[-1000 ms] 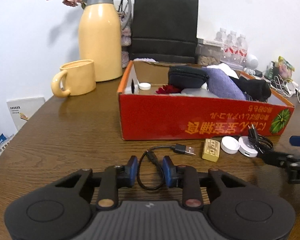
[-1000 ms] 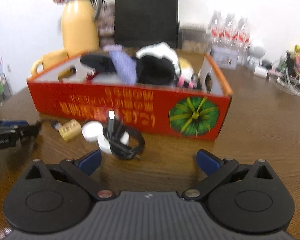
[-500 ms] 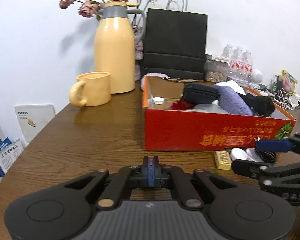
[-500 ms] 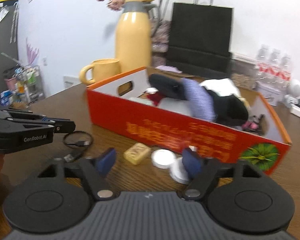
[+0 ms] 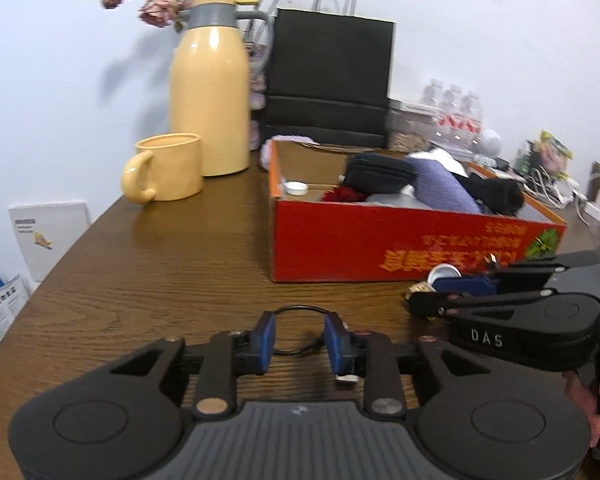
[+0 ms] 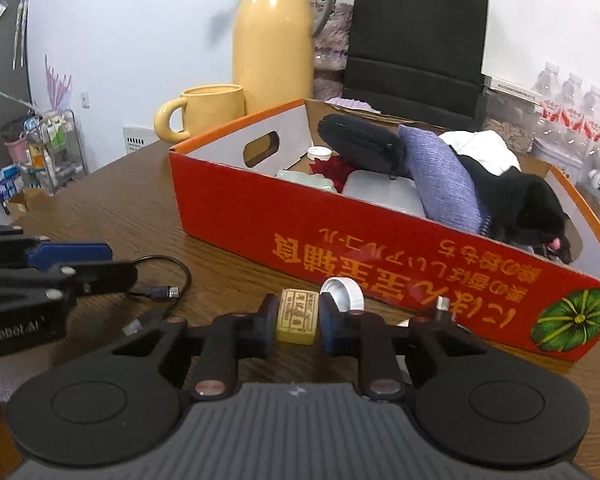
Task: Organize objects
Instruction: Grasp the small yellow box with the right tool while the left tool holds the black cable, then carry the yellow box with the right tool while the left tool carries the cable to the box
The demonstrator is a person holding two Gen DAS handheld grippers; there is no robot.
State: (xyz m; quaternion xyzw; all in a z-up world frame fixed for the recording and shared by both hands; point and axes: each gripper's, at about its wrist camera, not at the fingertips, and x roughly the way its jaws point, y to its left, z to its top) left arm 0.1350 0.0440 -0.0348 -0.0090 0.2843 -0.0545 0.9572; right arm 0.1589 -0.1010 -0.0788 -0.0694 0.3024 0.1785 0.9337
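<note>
Right gripper point(image 6: 298, 323): jaws closing, blue pads on either side of a small tan rectangular block with printed label point(image 6: 298, 315), apparently in contact with it, low over the brown wooden table point(image 6: 120, 200). Left gripper point(image 5: 299, 342): jaws opening, pads apart, a thin black USB cable point(image 5: 296, 330) lying looped on the table between them, not pinched. A white round cap point(image 6: 344, 292) sits just beyond the block, beside the red cardboard box with orange lettering point(image 6: 380, 240), which holds a black pouch point(image 6: 360, 142), purple cloth point(image 6: 444, 176) and other items. Behind the box stand a yellow ceramic mug point(image 5: 168, 168), a yellow thermos jug point(image 5: 210, 96) and a black paper bag point(image 5: 332, 76).
</note>
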